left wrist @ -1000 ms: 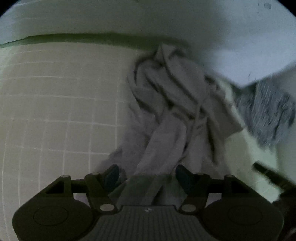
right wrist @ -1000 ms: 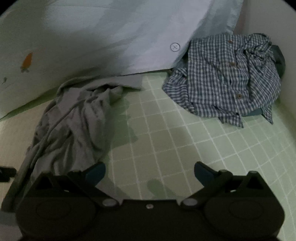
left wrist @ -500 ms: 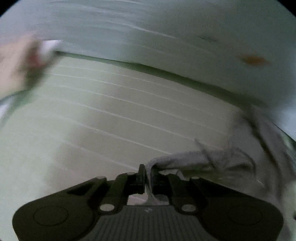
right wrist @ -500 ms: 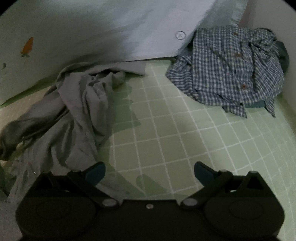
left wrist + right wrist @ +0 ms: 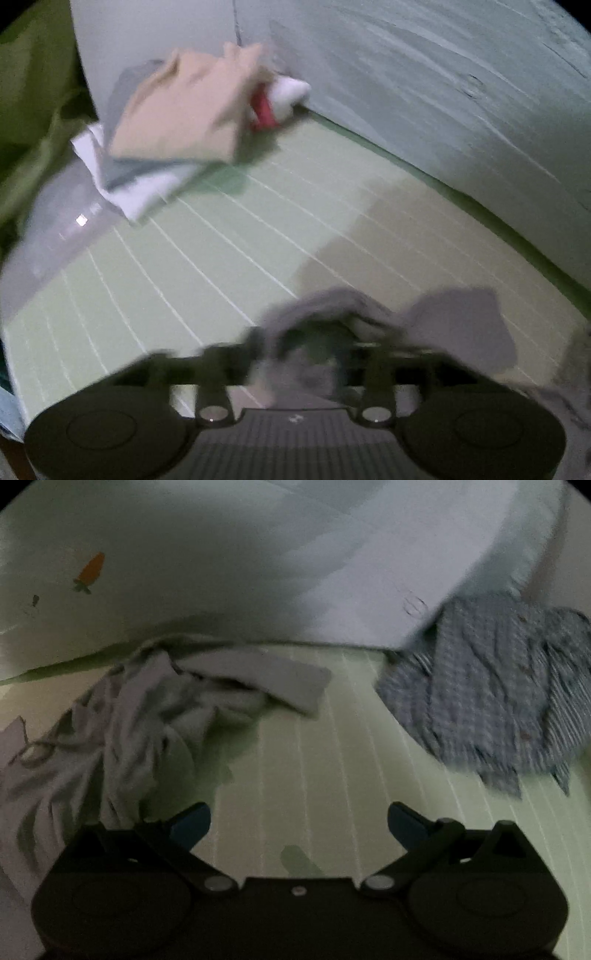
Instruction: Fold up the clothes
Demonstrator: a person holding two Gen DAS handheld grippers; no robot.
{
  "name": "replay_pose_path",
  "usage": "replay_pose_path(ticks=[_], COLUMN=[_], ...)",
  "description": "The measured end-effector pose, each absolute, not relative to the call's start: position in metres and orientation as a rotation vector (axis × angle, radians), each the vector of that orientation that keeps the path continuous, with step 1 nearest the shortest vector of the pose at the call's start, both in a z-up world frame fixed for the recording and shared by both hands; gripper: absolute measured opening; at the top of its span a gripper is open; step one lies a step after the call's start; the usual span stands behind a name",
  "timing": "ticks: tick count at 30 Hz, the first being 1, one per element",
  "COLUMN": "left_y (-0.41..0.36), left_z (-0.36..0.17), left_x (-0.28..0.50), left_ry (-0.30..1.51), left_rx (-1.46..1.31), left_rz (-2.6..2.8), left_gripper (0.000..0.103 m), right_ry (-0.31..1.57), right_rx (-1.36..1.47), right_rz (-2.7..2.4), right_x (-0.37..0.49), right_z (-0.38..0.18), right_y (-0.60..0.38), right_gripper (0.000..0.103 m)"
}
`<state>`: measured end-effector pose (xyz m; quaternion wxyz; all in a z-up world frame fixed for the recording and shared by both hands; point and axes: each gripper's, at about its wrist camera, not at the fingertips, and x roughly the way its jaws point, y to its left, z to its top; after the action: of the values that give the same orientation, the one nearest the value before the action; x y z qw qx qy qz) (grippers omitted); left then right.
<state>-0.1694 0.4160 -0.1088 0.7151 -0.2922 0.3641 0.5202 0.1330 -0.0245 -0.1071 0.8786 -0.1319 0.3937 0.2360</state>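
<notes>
On green mat [image 5: 229, 258] | left gripper [image 5: 314, 343] fingers opening, grey garment [image 5: 458, 325] between | right gripper [image 5: 299, 823] fingers wide, empty

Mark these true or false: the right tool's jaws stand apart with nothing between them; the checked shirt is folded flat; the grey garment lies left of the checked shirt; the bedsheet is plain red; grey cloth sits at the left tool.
1. The right tool has its jaws apart with nothing between them. True.
2. The checked shirt is folded flat. False: it lies crumpled.
3. The grey garment lies left of the checked shirt in the right wrist view. True.
4. The bedsheet is plain red. False: it is light green with white grid lines.
5. Grey cloth sits at the left tool, whose jaws are opening. True.
</notes>
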Motion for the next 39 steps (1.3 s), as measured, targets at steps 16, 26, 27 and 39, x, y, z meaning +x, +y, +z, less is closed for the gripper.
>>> replay_pose_path(ticks=[16, 26, 27, 39], left_y=[0.362, 0.354, 0.35, 0.291], left_z=[-0.136, -0.125, -0.122, -0.107], left_x=[-0.107, -0.096, -0.096, -0.137], left_ry=[0.977, 0.982, 0.973, 0.904], left_rx=[-0.68, -0.693, -0.693, -0.692], left_rz=[1.018, 1.03, 1.019, 0.948], left_gripper=[0.088, 0.088, 0.088, 0.088], right_ry=[0.805, 0.735, 0.715, 0.611], right_rx=[-0.534, -0.44, -0.422, -0.343], right_rz=[0.514, 0.509, 0.49, -0.026], right_x=[0.236, 0.261, 0.258, 0.203], right_z=[-0.157, -0.152, -0.145, -0.092], right_y=[0.069, 0.051, 0.041, -0.187], right_gripper=[0.054, 0.003, 0.003, 0.003])
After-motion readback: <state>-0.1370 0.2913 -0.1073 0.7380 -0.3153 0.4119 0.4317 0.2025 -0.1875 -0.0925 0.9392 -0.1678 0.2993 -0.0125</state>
